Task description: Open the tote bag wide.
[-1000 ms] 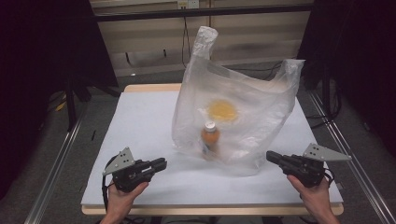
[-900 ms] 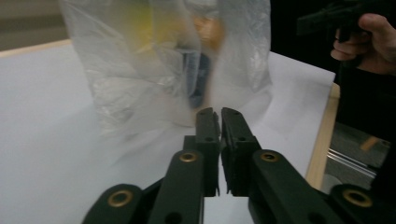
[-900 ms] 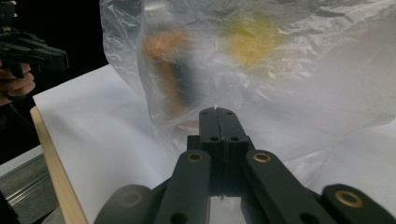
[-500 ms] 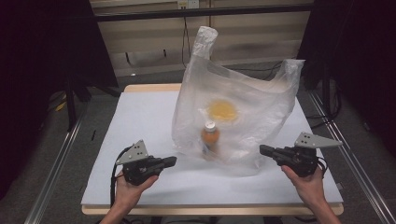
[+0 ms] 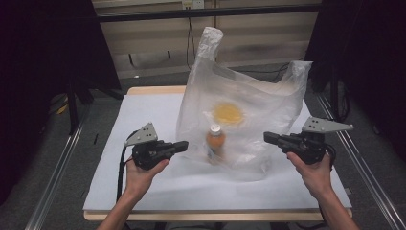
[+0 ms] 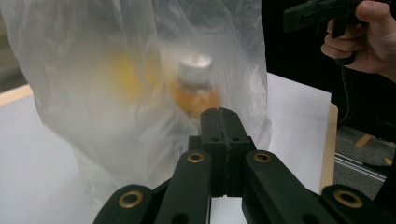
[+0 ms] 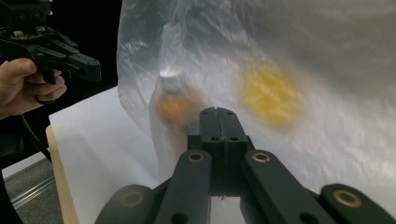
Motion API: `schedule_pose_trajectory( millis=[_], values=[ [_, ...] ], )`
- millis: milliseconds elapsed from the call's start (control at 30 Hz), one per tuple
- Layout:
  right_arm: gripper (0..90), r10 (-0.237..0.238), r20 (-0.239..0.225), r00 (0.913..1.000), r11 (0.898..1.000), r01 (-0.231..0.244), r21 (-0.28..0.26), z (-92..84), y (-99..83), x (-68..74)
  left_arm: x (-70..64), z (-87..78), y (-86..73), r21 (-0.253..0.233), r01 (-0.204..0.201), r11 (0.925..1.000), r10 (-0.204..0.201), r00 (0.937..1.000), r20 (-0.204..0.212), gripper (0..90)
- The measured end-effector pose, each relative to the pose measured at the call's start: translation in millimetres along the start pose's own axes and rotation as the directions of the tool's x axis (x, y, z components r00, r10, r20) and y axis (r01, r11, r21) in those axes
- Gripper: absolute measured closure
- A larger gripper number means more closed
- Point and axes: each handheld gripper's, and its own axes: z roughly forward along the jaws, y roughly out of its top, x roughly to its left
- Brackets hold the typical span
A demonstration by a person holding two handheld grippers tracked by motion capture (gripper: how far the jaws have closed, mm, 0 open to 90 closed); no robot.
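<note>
White sheeting covers the surface (image 5: 143, 191), set before a dark backdrop with slatted panels.

High view: a translucent plastic bag (image 5: 249, 110) stands upright between the two tools, long axis vertical, handles raised. Inside it an orange bottle (image 5: 215, 143) with a white cap stands upright, a yellow blur above and beside it. The left tool (image 5: 181, 145) points toward the bag from its left, tip just beside the bag wall; the right tool (image 5: 269, 138) points in from the opposite side, tip touching or just short of the film, which cannot be told. The bottle is judged nearer the left tool.

Left gripper view: jaws are pressed together on nothing. The bottle (image 6: 195, 84) lies straight ahead, just above the tip, behind the film.

Right gripper view: jaws are pressed together, empty. The bottle (image 7: 173, 100) lies ahead, slightly left of the tip; the bag (image 7: 299, 56) lies ahead and to the right.
</note>
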Motion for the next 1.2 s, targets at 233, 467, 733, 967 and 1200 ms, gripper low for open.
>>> schedule_pose_trajectory(
  millis=[233,467,733,967,1200],
  values=[
    [90.0,-0.024,0.000,0.9997,1.000,0.024,-0.005,5.2,25.5,-2.8,3.0,7.9,31.3,-0.038,-0.014,0.9992,0.014,0.9998,0.013,90.0],
    [90.0,-0.044,0.016,0.9989,0.999,0.045,-0.021,10.4,55.6,-7.6,1.8,18.0,61.8,-0.045,-0.058,0.9973,0.058,0.9982,0.011,90.0],
    [90.0,-0.049,0.033,0.9982,0.998,0.050,-0.036,19.0,79.8,-15.8,8.1,33.8,89.5,-0.055,-0.070,0.9960,0.071,0.9975,0.007,90.0],
    [90.0,-0.046,0.058,0.9973,0.997,0.049,-0.058,27.0,97.2,-25.5,20.8,41.7,82.4,-0.046,-0.047,0.9978,0.046,0.9989,-0.011,90.0],
    [90.0,-0.050,0.084,0.9952,0.998,0.054,-0.043,31.8,110.6,-35.6,26.2,42.1,75.4,-0.032,-0.048,0.9983,0.047,0.9986,-0.026,90.0]
  ],
)
